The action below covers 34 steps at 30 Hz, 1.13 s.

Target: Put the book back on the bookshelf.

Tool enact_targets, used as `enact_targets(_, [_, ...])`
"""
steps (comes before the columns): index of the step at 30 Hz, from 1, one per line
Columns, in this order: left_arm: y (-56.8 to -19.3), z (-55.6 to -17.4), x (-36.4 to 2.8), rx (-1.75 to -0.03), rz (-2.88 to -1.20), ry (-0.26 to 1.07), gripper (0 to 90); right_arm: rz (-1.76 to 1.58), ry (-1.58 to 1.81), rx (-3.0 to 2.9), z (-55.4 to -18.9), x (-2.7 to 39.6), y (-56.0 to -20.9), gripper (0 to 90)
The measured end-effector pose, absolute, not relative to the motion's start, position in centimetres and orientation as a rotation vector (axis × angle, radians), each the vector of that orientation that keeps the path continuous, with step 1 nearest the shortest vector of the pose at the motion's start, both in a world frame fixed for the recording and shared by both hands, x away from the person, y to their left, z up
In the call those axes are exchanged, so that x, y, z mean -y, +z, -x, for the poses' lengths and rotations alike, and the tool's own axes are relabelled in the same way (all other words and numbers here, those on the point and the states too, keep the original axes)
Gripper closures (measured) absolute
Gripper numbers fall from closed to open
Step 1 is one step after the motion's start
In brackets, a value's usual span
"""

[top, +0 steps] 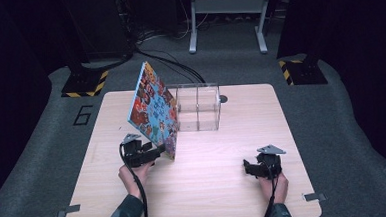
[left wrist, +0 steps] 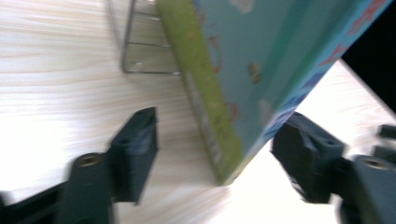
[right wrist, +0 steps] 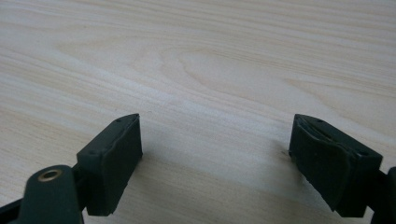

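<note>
A pale wooden table [top: 225, 187] is carrying everything. A colourful book [top: 153, 110] is standing tilted on one lower corner between the left jaws, seemingly leaning against a clear box [top: 197, 107] that is sitting just beyond them. Bare wood [right wrist: 210, 70] is lying between and ahead of the right jaws.

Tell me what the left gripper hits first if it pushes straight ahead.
Probably the colourful picture book: its lower corner already sits between the left gripper's open jaws, untouched. Beyond stands the clear plastic box.

Both hands low, left tongs [top: 159, 151] and right tongs [top: 246, 166] gaping.
</note>
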State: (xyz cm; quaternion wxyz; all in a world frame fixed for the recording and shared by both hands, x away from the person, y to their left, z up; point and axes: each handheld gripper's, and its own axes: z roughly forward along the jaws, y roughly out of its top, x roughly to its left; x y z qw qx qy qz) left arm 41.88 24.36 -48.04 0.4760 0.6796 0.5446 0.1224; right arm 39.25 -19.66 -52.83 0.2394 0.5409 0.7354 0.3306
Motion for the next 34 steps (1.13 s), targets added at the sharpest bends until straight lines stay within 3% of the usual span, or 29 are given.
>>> enact_targets(6, [-48.4,-40.9,-25.3,-1.315,-1.729,0.378,17.5,-1.482,0.907,-2.009,-39.3,19.6,-52.8,16.7])
enact_targets(12, [-49.2,-39.9,-26.3,-1.313,-1.756,0.426,15.0,-1.481,0.905,-2.013,-39.3,19.6,-52.8,16.6])
enact_targets(22, [-51.0,-38.3,-28.2,-1.325,-1.94,0.561,7.5,-1.478,0.909,-2.018,-39.3,19.7,-52.8,16.3])
enact_targets(34, [-53.2,-37.2,-30.2,-1.306,-2.006,0.572,2.3,-1.481,0.906,-2.011,-39.3,19.5,-52.9,15.3])
